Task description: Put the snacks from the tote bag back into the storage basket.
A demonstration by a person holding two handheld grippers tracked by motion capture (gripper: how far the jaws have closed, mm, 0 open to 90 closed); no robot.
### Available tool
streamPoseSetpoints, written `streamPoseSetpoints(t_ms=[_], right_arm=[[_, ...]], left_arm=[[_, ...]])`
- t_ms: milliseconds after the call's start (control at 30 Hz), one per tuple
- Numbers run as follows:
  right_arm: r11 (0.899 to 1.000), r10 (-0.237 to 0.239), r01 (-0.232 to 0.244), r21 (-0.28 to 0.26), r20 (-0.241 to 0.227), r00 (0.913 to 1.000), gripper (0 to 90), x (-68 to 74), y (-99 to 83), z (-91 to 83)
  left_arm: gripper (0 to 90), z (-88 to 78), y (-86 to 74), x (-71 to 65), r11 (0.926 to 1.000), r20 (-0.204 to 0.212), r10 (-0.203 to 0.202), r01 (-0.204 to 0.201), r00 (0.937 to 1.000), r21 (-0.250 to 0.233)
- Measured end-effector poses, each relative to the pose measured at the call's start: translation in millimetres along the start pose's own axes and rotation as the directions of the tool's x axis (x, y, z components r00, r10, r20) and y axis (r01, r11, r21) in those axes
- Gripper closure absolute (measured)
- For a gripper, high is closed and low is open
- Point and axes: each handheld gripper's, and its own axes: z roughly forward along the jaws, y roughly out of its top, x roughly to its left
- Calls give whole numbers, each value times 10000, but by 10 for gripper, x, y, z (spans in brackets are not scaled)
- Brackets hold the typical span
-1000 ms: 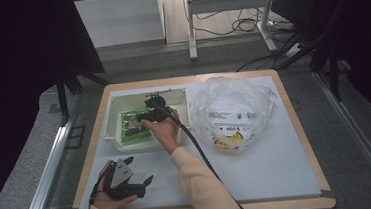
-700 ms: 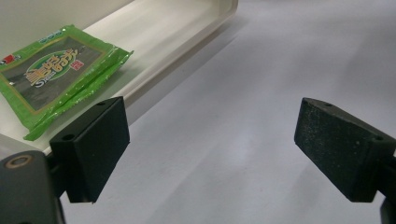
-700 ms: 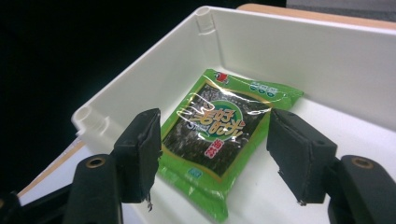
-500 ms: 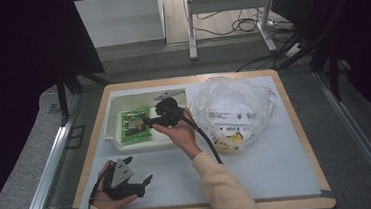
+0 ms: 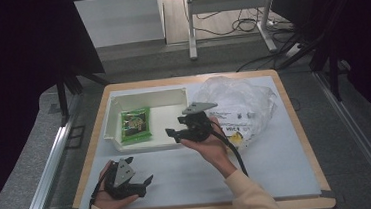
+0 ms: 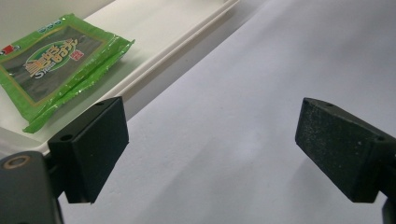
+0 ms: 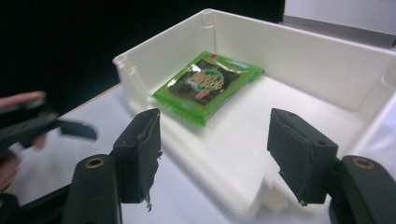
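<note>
A green snack packet (image 5: 136, 124) lies flat in the left part of a white tray (image 5: 172, 94). My right gripper (image 5: 172, 134) hovers over the tray's near right corner, pointing left at the packet. Its jaws have just been opening, stand open, and have nothing between them. In the right gripper view the packet (image 7: 208, 84) lies beyond the open right gripper (image 7: 215, 158), inside the tray (image 7: 303, 51). My left gripper (image 5: 147, 183) rests open and empty at the table's near left. From the left gripper (image 6: 210, 154) the packet (image 6: 56, 60) shows at upper left.
A crumpled clear plastic bag (image 5: 241, 107) with packets inside lies right of the tray, just behind my right hand. A pale mat (image 5: 278, 162) covers the wooden table. In the right gripper view the left gripper (image 7: 70, 128) shows at the left edge.
My right gripper has drawn back from the packet, moving right and a little up to the tray's near right corner. The packet stays in the tray. The left hand has kept still.
</note>
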Motion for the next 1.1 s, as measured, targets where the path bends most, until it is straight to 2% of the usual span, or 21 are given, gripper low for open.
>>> streamPoseSetpoints(t_ms=[67, 133, 300, 600, 667, 767, 1100], right_arm=[[9999, -131, 130, 28, 193, 9997, 353, -1, -90, -93], [10000, -67, 67, -32, 135, 9999, 353, -8, -156, -180], [9997, -225, 220, 117, 385, 9990, 351, 0, -333, -436], [9993, 105, -139, 348, 967, 9953, 357, -69, -775, -831], [9987, 101, -150, 480, 1015, 9948, 357, -71, -838, -859], [9995, 108, -135, 277, 964, 9953, 371, -66, -890, -886], [9982, 154, -205, 570, 884, 9960, 362, -61, -907, -823]], left_arm=[[96, 4, 2, 1, 10000, -40, -34, 34, 10000, 14], [95, 5, 1, -4, 10000, -100, -75, 76, 9999, 4], [95, 7, -1, -10, 9999, -141, -138, 137, 9998, -69], [96, -20, -1, 9, 9995, -36, -216, 215, 9998, -218], [96, -20, -1, 9, 9995, -21, -215, 214, 9998, -219], [96, -21, -2, 13, 9995, -15, -212, 212, 9998, -231], [96, -17, -1, 15, 9995, 1, -234, 234, 9997, -219]])
